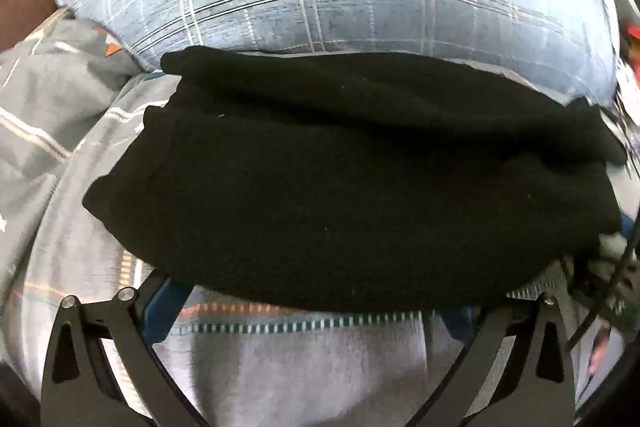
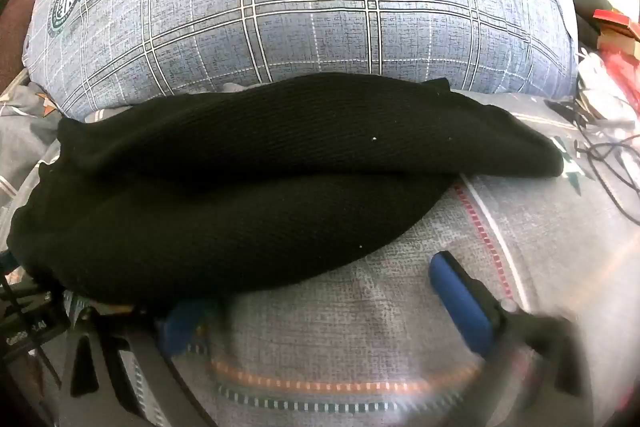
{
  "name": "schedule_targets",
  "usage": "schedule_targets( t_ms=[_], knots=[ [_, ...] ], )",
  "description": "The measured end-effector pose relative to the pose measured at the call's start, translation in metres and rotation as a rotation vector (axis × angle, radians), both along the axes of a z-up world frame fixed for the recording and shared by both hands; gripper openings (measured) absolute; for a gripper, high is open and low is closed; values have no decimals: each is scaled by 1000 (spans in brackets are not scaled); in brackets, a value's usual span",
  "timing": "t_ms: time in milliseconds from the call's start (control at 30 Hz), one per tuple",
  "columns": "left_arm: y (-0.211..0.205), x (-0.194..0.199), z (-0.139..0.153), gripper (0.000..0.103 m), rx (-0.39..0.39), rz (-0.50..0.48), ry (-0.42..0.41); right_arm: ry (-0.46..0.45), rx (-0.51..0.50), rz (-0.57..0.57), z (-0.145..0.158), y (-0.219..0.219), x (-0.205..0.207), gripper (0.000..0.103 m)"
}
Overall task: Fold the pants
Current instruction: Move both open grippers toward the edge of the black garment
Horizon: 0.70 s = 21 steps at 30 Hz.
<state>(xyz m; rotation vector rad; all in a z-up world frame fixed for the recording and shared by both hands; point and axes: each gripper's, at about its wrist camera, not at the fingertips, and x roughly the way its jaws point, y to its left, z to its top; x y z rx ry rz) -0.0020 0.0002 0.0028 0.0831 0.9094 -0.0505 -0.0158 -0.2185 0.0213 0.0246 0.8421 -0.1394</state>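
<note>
Lying folded on the bed [image 2: 400, 327]: black pants [image 2: 240, 195], against the pillow [image 2: 320, 7].
Hovering just short, left gripper [image 1: 312, 311] and right gripper [image 2: 320, 303] spread wide, gripping nothing, likely ready for another fold.

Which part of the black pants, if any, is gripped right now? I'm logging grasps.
Nothing is held: both grippers, left and right, stand open at the near edge of the folded black knit pants.
</note>
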Motion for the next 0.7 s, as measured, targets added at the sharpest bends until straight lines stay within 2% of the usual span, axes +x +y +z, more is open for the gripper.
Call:
schedule_targets(
  t_ms=[100, 167, 300, 333, 433, 500, 633, 700],
  knots=[
    [5, -3, 6, 103, -18, -42, 61, 5, 4, 3, 3, -1, -1, 103],
    [13, -13, 17, 103, -42, -30, 26, 9, 12, 18, 7, 0, -8, 103],
    [22, -28, 38, 103, -24, -28, -36, -55, 73, 34, 28, 0, -30, 103],
    [22, -37, 41, 103, -31, -36, -92, -67, 90, 37, 34, 1, -35, 103],
    [28, -46, 52, 103, -57, -31, -114, -99, 141, 73, 48, 4, -48, 103],
    [30, -49, 56, 103, -65, -26, -122, -161, 162, 89, 60, 5, -58, 103],
    [31, -52, 60, 103, -86, -22, -134, -225, 154, 120, 78, 9, -67, 103],
    [49, -48, 59, 103, -119, -16, -146, -235, 138, 123, 83, 11, -69, 103]
  ],
)
